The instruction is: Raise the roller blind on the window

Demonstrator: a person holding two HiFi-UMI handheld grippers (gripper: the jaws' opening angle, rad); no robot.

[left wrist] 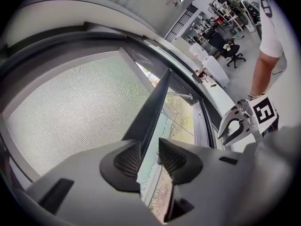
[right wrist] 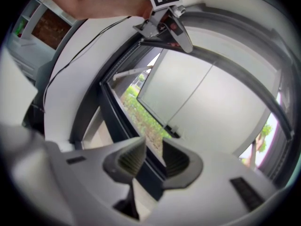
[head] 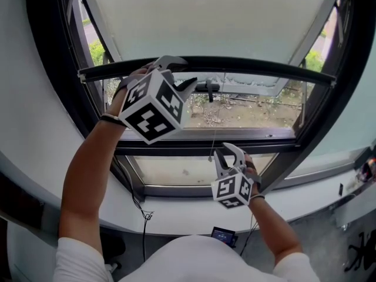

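The pale roller blind [head: 205, 16] covers the upper window and ends in a black bottom bar [head: 264, 68]. My left gripper [head: 189, 70] is at the bar's left part, one finger above it and one below. In the left gripper view the bar [left wrist: 157, 98] runs into the gap of that gripper [left wrist: 149, 149] along one pad, and glass shows beside the other pad. A thin cord [head: 215, 128] hangs from the bar. My right gripper [head: 226, 153] stands open just right of the cord's end [head: 210, 157]. Nothing lies between the right gripper's [right wrist: 151, 157] pads; the cord [right wrist: 193, 95] hangs beyond them.
A window handle [head: 208, 88] sits behind the glass below the bar. The white sill [head: 176, 216] curves under the dark frame [head: 205, 148]. A black cable [head: 144, 228] hangs from the sill beside a small screen [head: 223, 235]. A person [left wrist: 270, 41] and office desks [left wrist: 221, 41] stand behind.
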